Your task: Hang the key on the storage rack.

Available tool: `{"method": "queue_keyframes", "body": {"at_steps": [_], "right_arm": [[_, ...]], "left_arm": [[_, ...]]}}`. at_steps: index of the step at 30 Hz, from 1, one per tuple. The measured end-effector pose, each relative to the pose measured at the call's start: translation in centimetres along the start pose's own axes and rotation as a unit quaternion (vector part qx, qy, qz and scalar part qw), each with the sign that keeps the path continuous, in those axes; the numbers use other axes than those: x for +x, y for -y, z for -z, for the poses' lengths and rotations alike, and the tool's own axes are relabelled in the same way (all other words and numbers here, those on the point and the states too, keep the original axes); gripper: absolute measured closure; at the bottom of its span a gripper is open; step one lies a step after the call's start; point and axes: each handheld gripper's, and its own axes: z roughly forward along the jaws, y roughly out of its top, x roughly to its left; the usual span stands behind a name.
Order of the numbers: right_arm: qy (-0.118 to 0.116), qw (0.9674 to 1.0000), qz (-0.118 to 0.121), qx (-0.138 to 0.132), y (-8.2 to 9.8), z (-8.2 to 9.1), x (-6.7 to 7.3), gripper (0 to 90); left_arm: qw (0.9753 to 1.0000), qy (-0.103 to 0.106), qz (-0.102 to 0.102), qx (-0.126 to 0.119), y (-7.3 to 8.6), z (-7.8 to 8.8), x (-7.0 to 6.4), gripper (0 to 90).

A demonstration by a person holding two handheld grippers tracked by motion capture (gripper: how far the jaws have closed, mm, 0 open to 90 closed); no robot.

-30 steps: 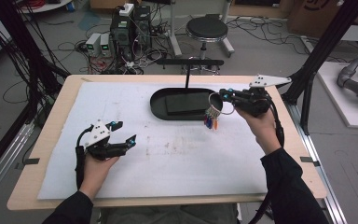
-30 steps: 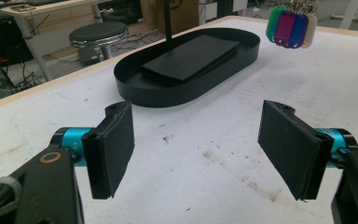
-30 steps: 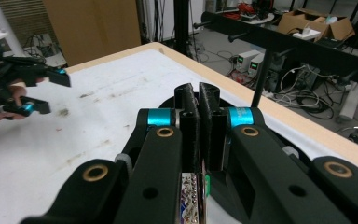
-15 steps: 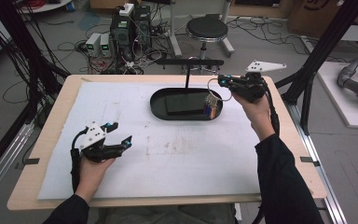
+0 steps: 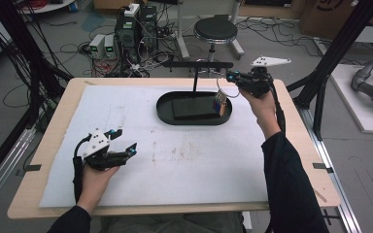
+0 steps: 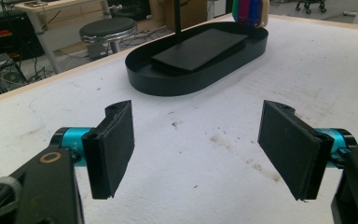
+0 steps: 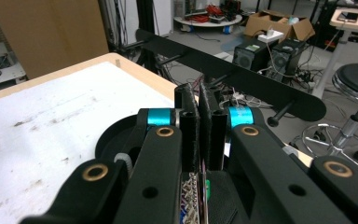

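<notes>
The right gripper, clamped on its thin wire ring, dangles a bunch of multicoloured flat tags above the black oval tray.

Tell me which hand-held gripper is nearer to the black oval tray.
Right. The right hand-held gripper hangs above the black oval tray's far right end; the left hand-held gripper rests well short of it, toward the table's near left.

Pretty clearly a robotics lab. Past the table's far edge there's computer towers, cable tangles across the floor, a stool and cardboard boxes.
</notes>
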Motion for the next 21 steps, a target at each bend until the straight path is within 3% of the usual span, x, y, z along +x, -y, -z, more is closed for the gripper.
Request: {"method": "queue_keyframes", "body": {"at_steps": [5,13,21], "right_arm": [[0.017,0.9998,0.005,0.008,0.1,-0.9,-0.3,87.9],[0.034,0.9994,-0.002,-0.002,-0.5,-1.6,-1.4,87.9],[0.043,0.9988,-0.024,0.004,-0.1,-2.3,-2.8,87.8]], "left_arm": [[1.0,0.002,-0.002,0.001,0.1,0.0,0.0,27.0],[1.0,0.004,-0.001,0.004,0.3,-0.1,-0.1,27.0],[1.0,0.003,-0.001,0.007,0.6,0.0,-0.2,27.0]]}}
